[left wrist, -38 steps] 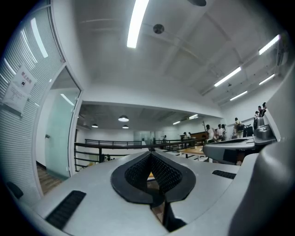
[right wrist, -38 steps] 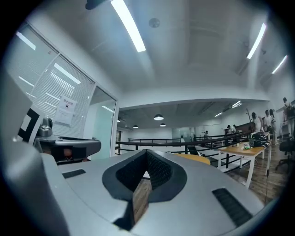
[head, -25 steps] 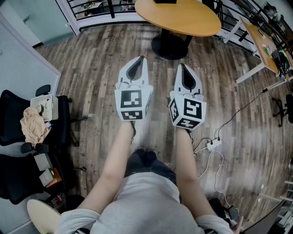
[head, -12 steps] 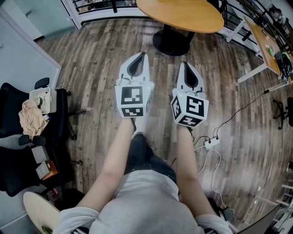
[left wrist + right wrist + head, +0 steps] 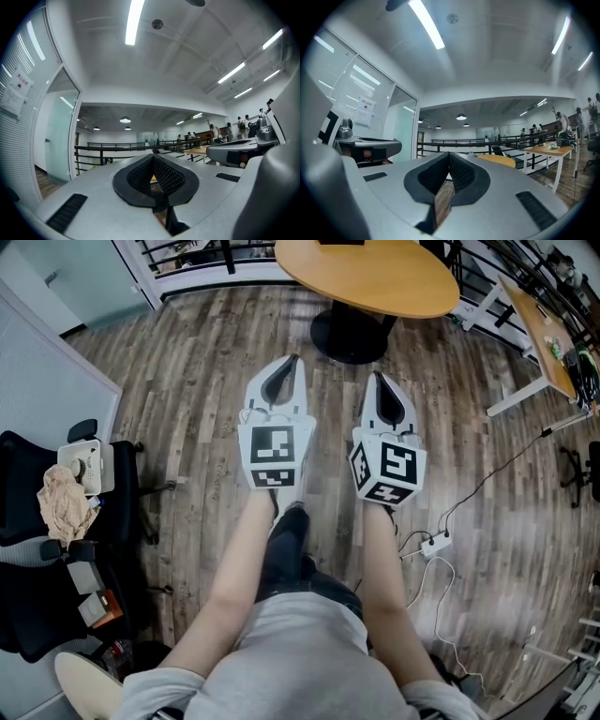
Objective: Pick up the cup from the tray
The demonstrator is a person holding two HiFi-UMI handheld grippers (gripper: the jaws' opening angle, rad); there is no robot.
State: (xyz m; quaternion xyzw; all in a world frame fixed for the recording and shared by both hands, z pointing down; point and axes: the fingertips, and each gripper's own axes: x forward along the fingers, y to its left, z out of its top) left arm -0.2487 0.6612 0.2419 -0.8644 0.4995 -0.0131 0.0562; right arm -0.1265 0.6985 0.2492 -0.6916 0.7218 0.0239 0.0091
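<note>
No cup or tray shows in any view. In the head view my left gripper [image 5: 292, 360] and right gripper [image 5: 375, 374] are held side by side at waist height, pointing level over the wooden floor toward a round table [image 5: 366, 273]. Both are shut with their jaw tips together and nothing between them. In the left gripper view, the left gripper [image 5: 153, 155] shows its dark ribbed pads meeting at the tip. The right gripper view shows the right gripper [image 5: 449, 153] closed in the same way.
The round table stands on a black base [image 5: 352, 334]. A black office chair [image 5: 28, 521] with a cloth and small items is at the left. A power strip with cables [image 5: 436, 540] lies on the floor at the right. A white-legged desk [image 5: 539, 334] and a railing [image 5: 206, 254] lie beyond.
The person has taken a step, with one leg now forward under the grippers, and the floor has shifted slightly in view. Both grippers keep the same pose and stay shut.
</note>
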